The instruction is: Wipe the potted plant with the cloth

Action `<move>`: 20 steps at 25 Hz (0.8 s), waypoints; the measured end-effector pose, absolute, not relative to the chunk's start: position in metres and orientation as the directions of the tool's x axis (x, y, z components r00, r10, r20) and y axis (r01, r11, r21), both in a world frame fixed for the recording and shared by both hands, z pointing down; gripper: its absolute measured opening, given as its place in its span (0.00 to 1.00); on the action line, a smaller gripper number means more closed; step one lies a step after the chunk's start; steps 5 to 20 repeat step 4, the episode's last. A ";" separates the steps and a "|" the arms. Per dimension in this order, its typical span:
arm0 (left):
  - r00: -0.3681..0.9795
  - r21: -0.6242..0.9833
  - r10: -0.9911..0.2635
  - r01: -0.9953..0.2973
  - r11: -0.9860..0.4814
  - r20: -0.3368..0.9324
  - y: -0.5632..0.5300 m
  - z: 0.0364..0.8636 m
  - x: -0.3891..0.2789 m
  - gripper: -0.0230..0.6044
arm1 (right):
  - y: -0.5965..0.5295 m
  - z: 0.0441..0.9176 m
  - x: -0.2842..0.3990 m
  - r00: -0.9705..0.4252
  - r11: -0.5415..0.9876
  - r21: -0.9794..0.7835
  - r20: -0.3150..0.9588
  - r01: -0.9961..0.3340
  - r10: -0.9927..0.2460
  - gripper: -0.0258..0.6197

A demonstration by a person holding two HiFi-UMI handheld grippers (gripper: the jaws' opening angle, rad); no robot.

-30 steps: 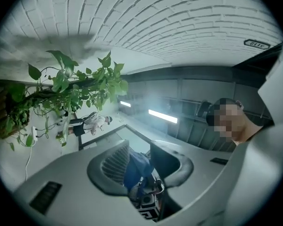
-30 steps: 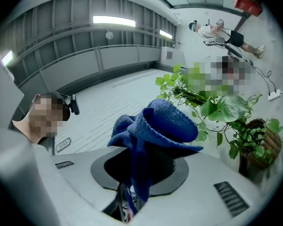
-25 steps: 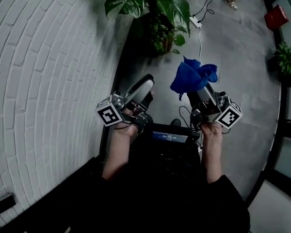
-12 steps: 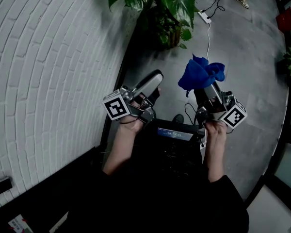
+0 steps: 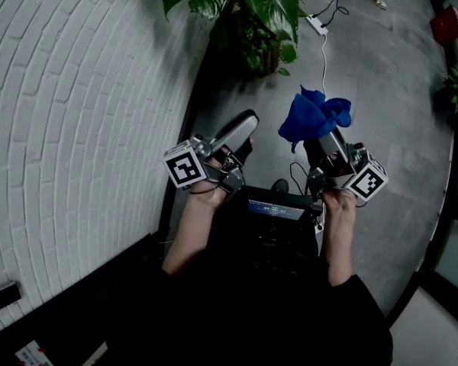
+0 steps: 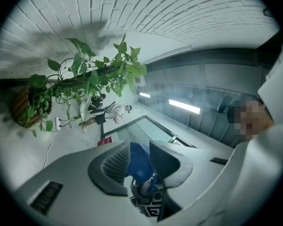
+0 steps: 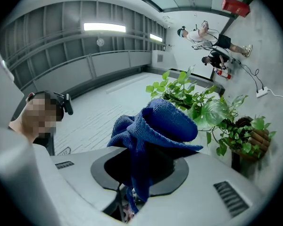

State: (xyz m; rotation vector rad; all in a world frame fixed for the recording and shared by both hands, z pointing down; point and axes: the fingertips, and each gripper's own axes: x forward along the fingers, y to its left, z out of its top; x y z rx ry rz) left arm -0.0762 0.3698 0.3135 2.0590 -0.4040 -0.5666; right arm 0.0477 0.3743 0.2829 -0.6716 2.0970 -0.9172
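My right gripper (image 7: 142,171) has its fingers (image 7: 172,180) clenched on the blue cloth (image 7: 155,126). The cloth bunches up above the fingers and covers their tips. My left gripper (image 6: 141,161) has its fingers (image 6: 167,161) released, with nothing between them. The blue seen through their gap is the cloth, held farther off. The potted plant (image 5: 261,14) stands on the grey floor (image 5: 366,75) by the white brick wall (image 5: 76,90), ahead of both grippers and apart from the cloth. The head view's upper edge cuts off its top. Its brown pot (image 7: 255,141) sits mostly hidden under broad green leaves.
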 end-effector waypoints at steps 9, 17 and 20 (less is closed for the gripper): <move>0.842 0.860 -0.486 -0.052 -0.508 -0.236 0.372 0.319 -0.069 0.24 | 0.376 0.287 0.050 -0.596 0.608 -0.777 -0.415 -0.161 -0.688 0.20; 0.842 0.860 -0.486 -0.052 -0.508 -0.236 0.372 0.319 -0.069 0.24 | 0.376 0.287 0.050 -0.596 0.608 -0.777 -0.415 -0.161 -0.688 0.20; 0.842 0.860 -0.486 -0.052 -0.508 -0.236 0.372 0.319 -0.069 0.24 | 0.376 0.287 0.050 -0.596 0.608 -0.777 -0.415 -0.161 -0.688 0.20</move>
